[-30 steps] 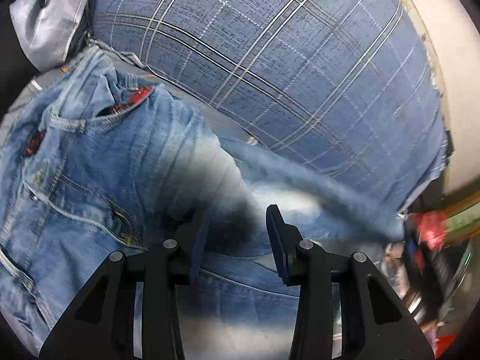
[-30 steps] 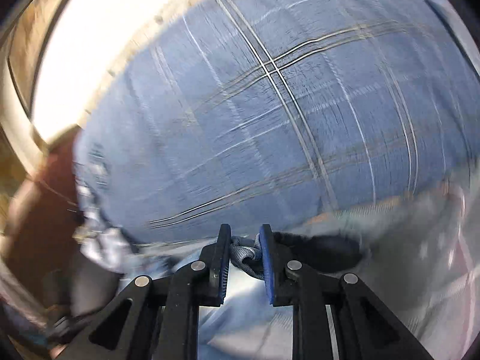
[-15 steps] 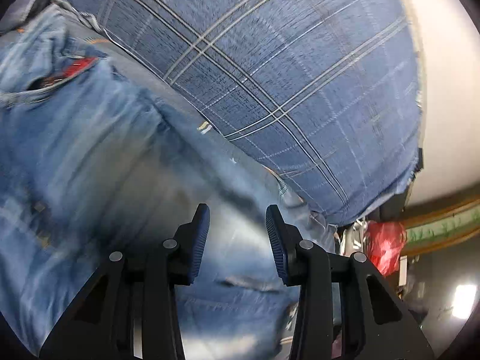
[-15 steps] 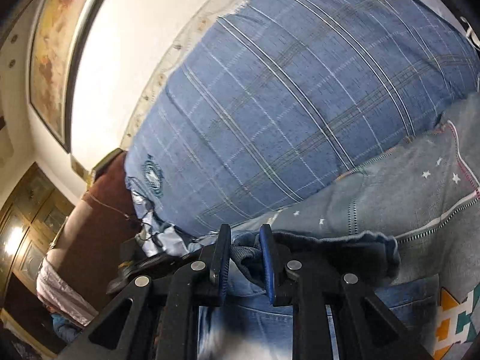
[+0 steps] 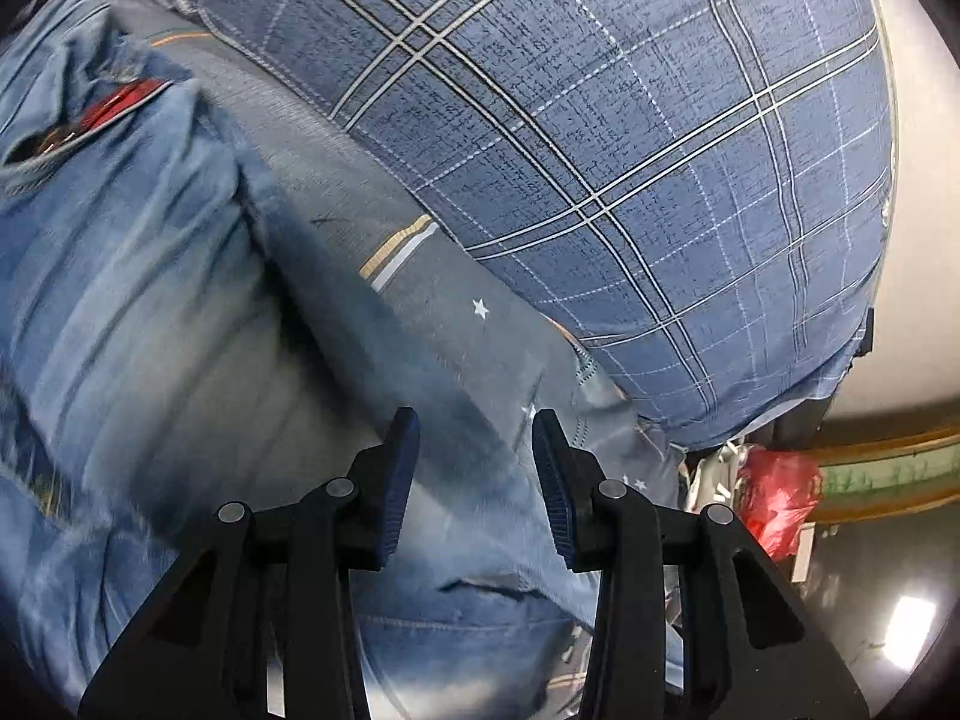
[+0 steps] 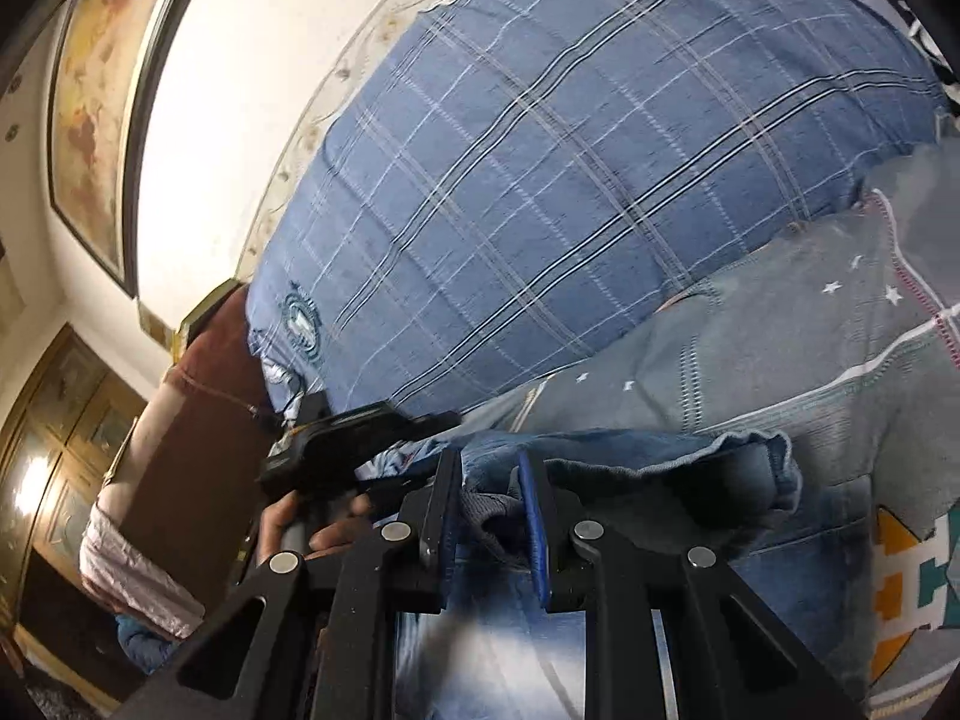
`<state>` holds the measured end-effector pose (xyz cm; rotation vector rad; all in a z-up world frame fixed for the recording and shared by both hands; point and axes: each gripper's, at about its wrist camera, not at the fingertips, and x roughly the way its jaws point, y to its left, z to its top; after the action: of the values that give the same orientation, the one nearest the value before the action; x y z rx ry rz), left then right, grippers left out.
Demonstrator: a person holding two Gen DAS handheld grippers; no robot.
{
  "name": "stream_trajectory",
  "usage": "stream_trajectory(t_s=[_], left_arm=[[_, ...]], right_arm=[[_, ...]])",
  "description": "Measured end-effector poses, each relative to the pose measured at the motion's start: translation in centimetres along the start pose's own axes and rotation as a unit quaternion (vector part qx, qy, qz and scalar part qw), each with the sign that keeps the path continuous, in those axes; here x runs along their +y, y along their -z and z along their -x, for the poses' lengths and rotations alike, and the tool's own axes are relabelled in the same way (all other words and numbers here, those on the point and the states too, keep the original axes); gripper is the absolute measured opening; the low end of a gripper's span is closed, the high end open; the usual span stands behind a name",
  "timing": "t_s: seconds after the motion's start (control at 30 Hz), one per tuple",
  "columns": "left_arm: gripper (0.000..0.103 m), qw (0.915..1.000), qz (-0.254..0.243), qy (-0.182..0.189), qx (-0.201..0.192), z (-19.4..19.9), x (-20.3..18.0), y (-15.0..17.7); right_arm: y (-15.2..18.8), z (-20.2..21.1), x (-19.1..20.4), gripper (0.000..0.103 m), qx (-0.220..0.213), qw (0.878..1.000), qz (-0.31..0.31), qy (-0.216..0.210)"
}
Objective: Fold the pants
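Note:
Light blue jeans (image 5: pixel 138 312) lie on a grey star-print bedsheet (image 5: pixel 456 294), with a pocket showing red lining at the upper left. My left gripper (image 5: pixel 474 426) is open, fingers apart over the jeans leg, holding nothing. In the right wrist view my right gripper (image 6: pixel 489 468) is shut on the jeans hem (image 6: pixel 630 462), with bunched denim between the pads. The left gripper and the hand holding it (image 6: pixel 336 456) show at the left of that view.
A large blue plaid pillow (image 5: pixel 630 138) lies behind the jeans and also shows in the right wrist view (image 6: pixel 570 168). A cream wall with a framed picture (image 6: pixel 96 96) is behind. A red bag (image 5: pixel 774 498) sits off the bed's right edge.
My left gripper has moved right along the jeans toward the leg end. My right gripper has kept its hold on the hem and swung, bringing the left gripper into its view.

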<state>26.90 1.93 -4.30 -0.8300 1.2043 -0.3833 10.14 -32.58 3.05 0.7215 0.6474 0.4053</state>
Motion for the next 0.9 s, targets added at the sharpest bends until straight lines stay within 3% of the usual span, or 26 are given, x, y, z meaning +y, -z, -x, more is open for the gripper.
stream_trajectory(t_s=[0.17,0.27,0.4,0.47,0.6,0.7,0.8,0.9], left_arm=[[0.037,0.9998,-0.007,-0.006,0.015,-0.3,-1.1,1.3],[0.037,0.9998,0.011,-0.012,0.014,-1.1,-1.0,0.9],[0.037,0.9988,0.045,-0.009,-0.017,-1.7,0.6,-1.1],[0.011,0.9984,0.050,-0.004,-0.028,-1.4,1.0,-1.7],[0.005,0.9976,0.043,0.003,-0.055,0.1,0.7,-0.9],[0.005,0.9934,0.062,0.051,-0.082,3.1,0.3,0.8],[0.005,0.9874,0.037,0.108,-0.110,7.1,-0.7,3.9],[0.005,0.9867,0.006,0.101,-0.127,9.7,0.2,9.4]], right_arm=[[-0.1,-0.1,-0.2,0.018,-0.004,1.000,-0.001,0.022],[-0.1,0.2,-1.3,0.018,-0.005,1.000,-0.026,0.010],[0.2,0.6,-0.9,0.018,-0.005,1.000,-0.018,-0.008],[0.7,0.8,-0.8,0.018,-0.005,1.000,-0.013,-0.004],[0.8,0.1,-1.6,0.018,0.000,1.000,-0.017,0.007],[0.2,0.3,-2.5,0.018,-0.015,1.000,-0.027,0.001],[-0.3,2.9,-3.0,0.018,-0.062,0.996,-0.028,-0.060],[0.4,5.0,-3.8,0.018,-0.083,0.994,-0.025,-0.060]])
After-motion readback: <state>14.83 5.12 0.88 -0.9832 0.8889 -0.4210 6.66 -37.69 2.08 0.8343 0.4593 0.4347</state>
